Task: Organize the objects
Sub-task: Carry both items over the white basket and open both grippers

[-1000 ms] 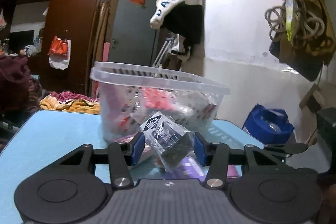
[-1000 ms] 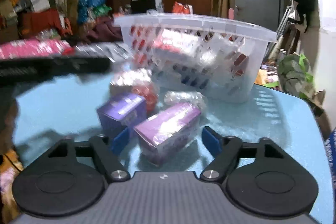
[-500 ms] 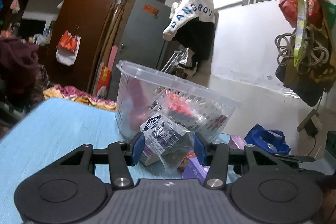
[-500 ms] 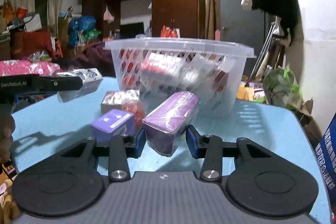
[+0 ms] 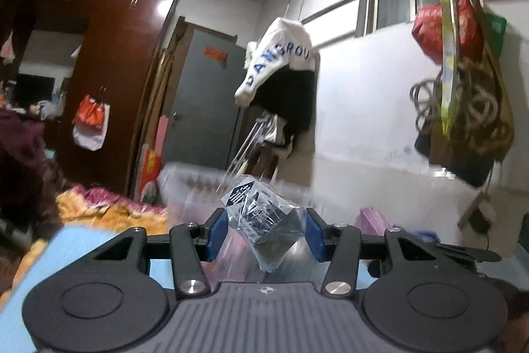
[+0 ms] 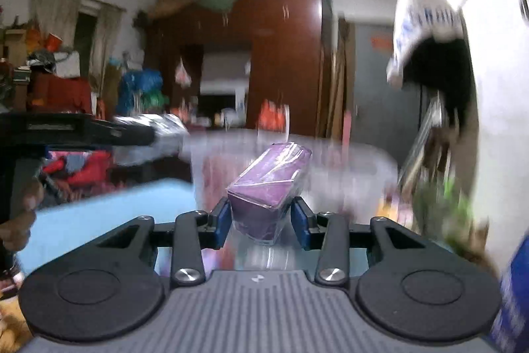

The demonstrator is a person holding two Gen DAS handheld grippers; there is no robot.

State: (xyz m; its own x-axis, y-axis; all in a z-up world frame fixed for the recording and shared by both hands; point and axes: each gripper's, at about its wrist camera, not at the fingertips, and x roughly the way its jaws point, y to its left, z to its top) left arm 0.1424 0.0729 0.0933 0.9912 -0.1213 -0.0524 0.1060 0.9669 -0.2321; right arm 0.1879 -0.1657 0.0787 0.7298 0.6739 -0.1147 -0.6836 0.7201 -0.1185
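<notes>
Both hand-held grippers carry loads toward the clear perforated plastic basket [image 5: 198,184], the landmark here. The left hand-held gripper [image 5: 266,232] pinches a dark printed box wrapped in clear crinkled plastic [image 5: 264,217] between its blue pads; the box is tilted on one corner, in front of the basket's near rim and apparently lifted off the light blue table [image 5: 49,257]. The right hand-held gripper [image 6: 263,225] pinches a purple rectangular carton in clear film [image 6: 269,184], angled upward just before the basket's blurred rim [image 6: 330,151]. Step in hand, as judged: transport of both items to the basket. The next move calls for carrying each load above the rim, then spreading the jaws over the interior. Motion blur hides the basket's contents.
</notes>
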